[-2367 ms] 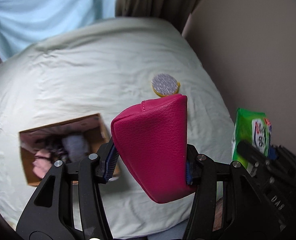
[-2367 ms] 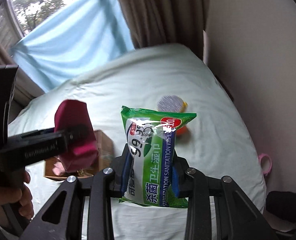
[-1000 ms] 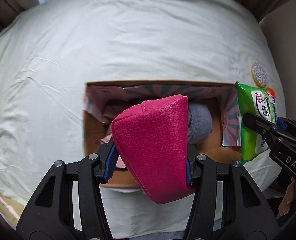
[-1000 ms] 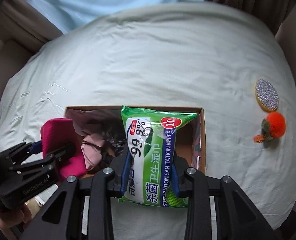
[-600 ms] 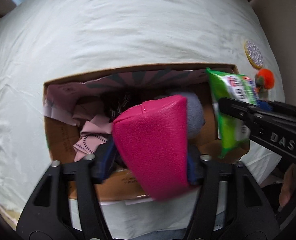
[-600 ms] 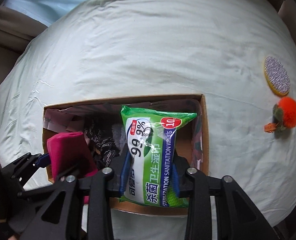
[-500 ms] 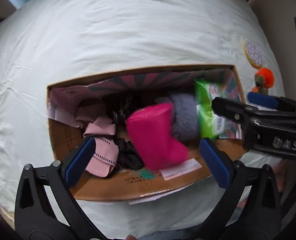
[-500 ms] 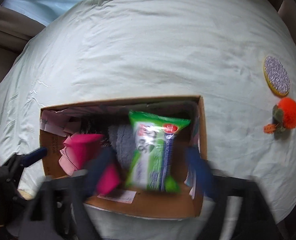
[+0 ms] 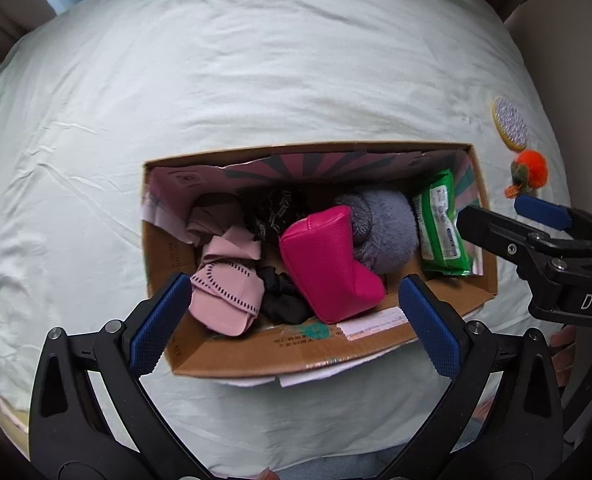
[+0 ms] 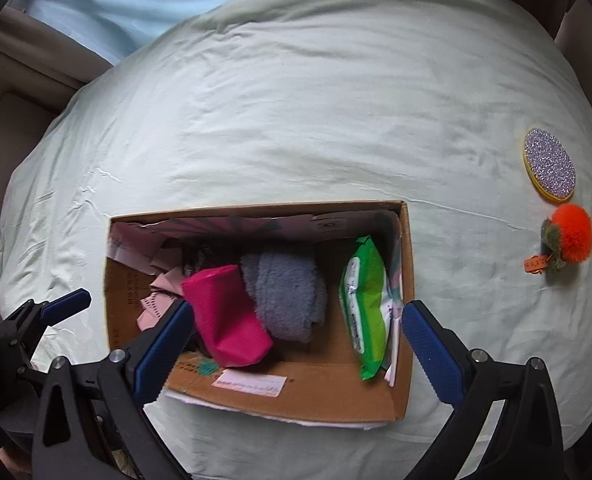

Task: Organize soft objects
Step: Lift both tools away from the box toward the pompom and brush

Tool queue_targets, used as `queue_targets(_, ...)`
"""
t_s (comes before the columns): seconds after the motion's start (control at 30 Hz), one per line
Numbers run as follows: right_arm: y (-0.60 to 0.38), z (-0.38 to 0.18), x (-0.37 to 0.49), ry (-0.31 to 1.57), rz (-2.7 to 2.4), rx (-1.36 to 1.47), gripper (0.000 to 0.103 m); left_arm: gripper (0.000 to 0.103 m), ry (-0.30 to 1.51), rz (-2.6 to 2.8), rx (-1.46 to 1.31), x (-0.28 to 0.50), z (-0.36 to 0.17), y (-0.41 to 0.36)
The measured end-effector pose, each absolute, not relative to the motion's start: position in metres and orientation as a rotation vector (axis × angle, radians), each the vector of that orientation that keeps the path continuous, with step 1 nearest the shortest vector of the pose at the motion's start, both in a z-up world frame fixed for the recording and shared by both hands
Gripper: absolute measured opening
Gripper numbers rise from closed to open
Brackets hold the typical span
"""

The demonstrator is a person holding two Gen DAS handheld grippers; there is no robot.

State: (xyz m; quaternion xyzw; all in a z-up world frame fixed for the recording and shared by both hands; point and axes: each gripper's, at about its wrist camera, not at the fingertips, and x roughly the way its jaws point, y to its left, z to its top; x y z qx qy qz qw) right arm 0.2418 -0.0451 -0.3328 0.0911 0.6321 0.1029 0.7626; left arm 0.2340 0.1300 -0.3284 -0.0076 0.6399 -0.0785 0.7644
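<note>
Both tools hang empty with jaws spread wide: the left gripper [image 9: 291, 320] over the near wall of the cardboard box [image 9: 255, 354], the right gripper [image 10: 298, 336] over the same box's right half.

Inside the box lie one magenta pouch [image 9: 328, 268] at centre, one grey fleece roll [image 9: 388, 236] at its 2 o'clock, one green wipes pack [image 10: 366, 308] on edge against the right wall, one pink cloth [image 9: 227, 292] at 9 o'clock, and dark items behind it, too tangled to count.

Out on the sheet at 2 o'clock sit one glitter disc [image 10: 550, 164] and one orange pompom [image 10: 572, 236].

Risks, as I judge: the wipes pack could topple, and a reach to the far edge could nudge the box.
</note>
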Motion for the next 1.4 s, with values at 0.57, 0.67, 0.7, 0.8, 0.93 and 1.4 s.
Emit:
queue_targets(0.57, -0.032, -0.222, 0.173, 1.152, 0.25, 0.12, 0.103, 0.103, 1.176, -0.091, -0.063, 0.162, -0.224, 0.165)
queue_targets(0.67, -0.036, -0.195, 0.155, 1.094, 0.227, 0.101, 0.103, 0.103, 1.123, -0.085, -0.09, 0.147, -0.202, 0.172)
queue_targets(0.7, -0.037, -0.187, 0.148, 1.075, 0.218, 0.096, 0.103, 0.103, 1.105, -0.082, -0.096, 0.142, -0.194, 0.174)
queue_targets(0.8, -0.046, -0.158, 0.127, 1.007, 0.191, 0.097, 0.103, 0.103, 1.051, -0.077, -0.098, 0.129, -0.169, 0.179)
queue_targets(0.93, -0.066, -0.124, 0.1, 0.926, 0.138, 0.109, 0.103, 0.103, 0.971, -0.073, -0.108, 0.111, -0.136, 0.181)
queue_targets(1.4, -0.157, -0.085, 0.048, 0.786, -0.023, 0.144, 0.103, 0.103, 0.868, -0.133, -0.092, 0.073, -0.087, 0.126)
